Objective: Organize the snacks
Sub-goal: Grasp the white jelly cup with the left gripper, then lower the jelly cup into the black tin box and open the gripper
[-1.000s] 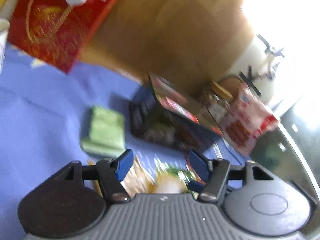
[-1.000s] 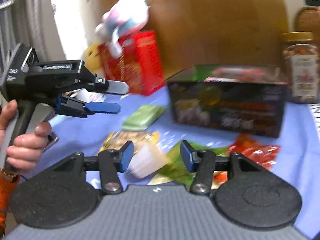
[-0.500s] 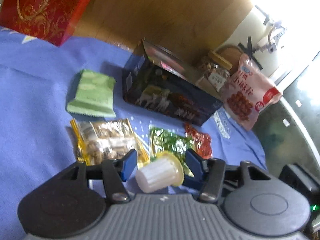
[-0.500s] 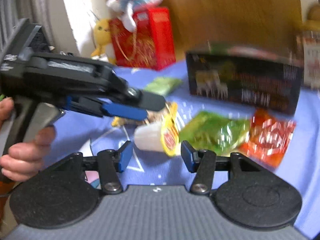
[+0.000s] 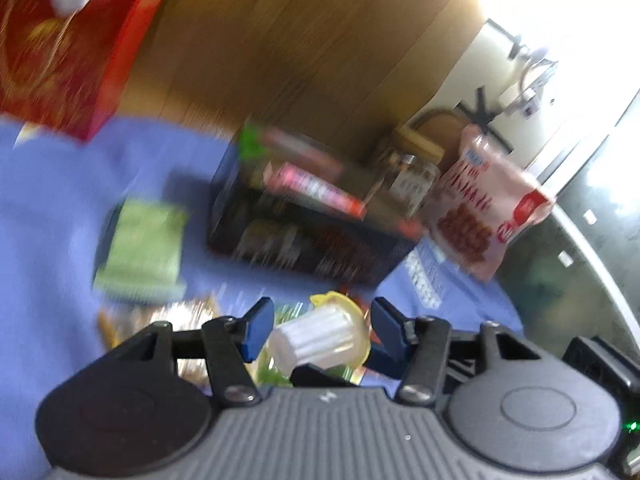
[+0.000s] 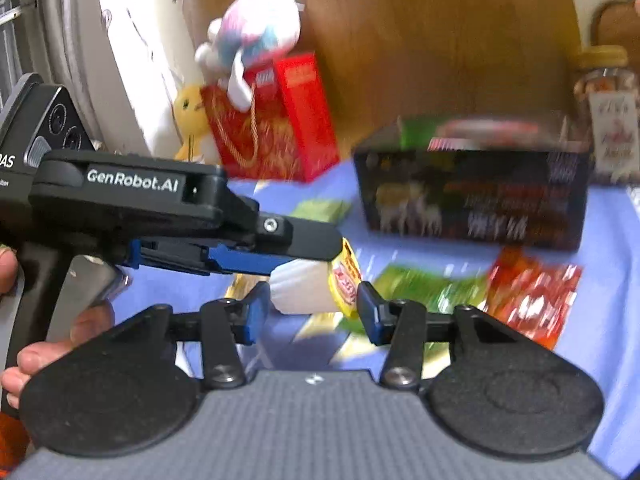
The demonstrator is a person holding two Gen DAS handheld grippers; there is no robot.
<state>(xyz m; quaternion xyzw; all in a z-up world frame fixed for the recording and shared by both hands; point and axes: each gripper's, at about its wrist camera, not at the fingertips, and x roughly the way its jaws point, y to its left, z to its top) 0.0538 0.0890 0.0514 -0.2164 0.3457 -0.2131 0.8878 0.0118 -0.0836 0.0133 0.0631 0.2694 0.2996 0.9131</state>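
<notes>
A white ribbed jelly cup [image 5: 316, 340] with a yellow lid lies sideways between the blue pads of my left gripper [image 5: 320, 308], which is shut on it. In the right wrist view the left gripper [image 6: 308, 256] reaches in from the left, one finger above the jelly cup [image 6: 300, 284] and one below. My right gripper [image 6: 311, 292] has a finger on either side of the same cup. Its jaws are closing, with small gaps still showing at the pads. The cup hangs just above the blue cloth [image 5: 48, 220].
Behind stands a dark box [image 6: 472, 196] holding snacks. A green packet [image 6: 320, 210], a green bag [image 6: 424, 288] and a red packet [image 6: 532, 300] lie on the cloth. A red gift bag [image 6: 256, 136] with a plush toy [image 6: 256, 36], a jar [image 6: 608, 120] and a pink bag [image 5: 484, 208] stand further back.
The left gripper came in from the upper left, closed over the jelly cup and has shifted with it. The right gripper's jaws have narrowed around the cup.
</notes>
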